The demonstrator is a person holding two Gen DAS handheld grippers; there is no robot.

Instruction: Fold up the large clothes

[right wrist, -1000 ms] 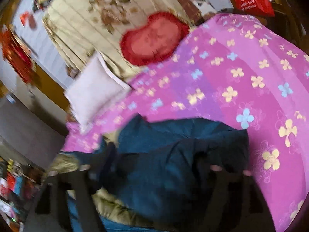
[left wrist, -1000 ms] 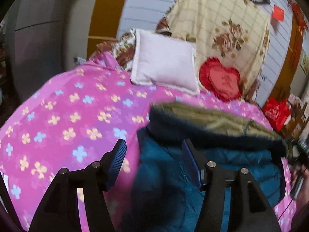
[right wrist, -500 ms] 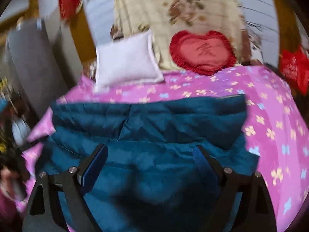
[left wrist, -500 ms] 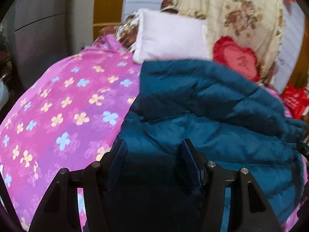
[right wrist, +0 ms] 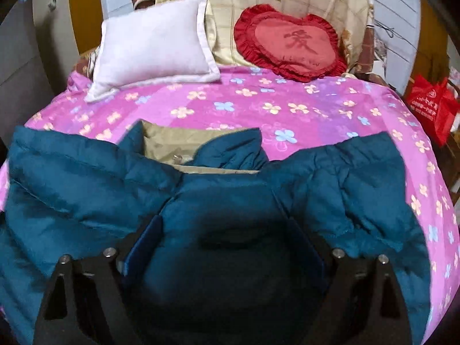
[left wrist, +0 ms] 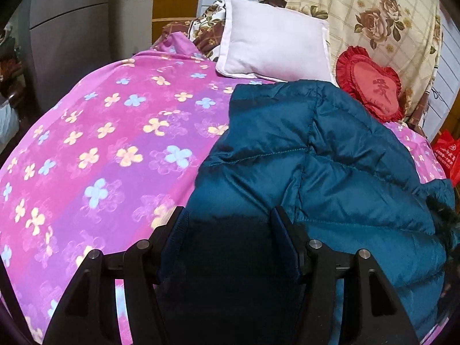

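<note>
A large teal padded jacket [left wrist: 316, 166] lies spread on the pink flowered bedspread [left wrist: 109, 149]. In the right wrist view the jacket [right wrist: 86, 189] shows both sleeves out to the sides and an olive lining [right wrist: 178, 143] at the collar. My left gripper [left wrist: 228, 224] is open, its fingers standing over the jacket's near left edge with fabric between them. My right gripper [right wrist: 221, 230] is open wide over the jacket's middle, just below the collar. Neither holds the cloth.
A white pillow [right wrist: 155, 46] and a red heart cushion [right wrist: 290, 43] lean at the head of the bed against a floral blanket [left wrist: 373, 14]. A red bag [right wrist: 431, 106] hangs off the bed's right side. A grey wardrobe [left wrist: 72, 28] stands at the left.
The jacket was swung and laid flat on the bed. Both grippers have settled low over it, and the right wrist view has turned to face the headboard squarely.
</note>
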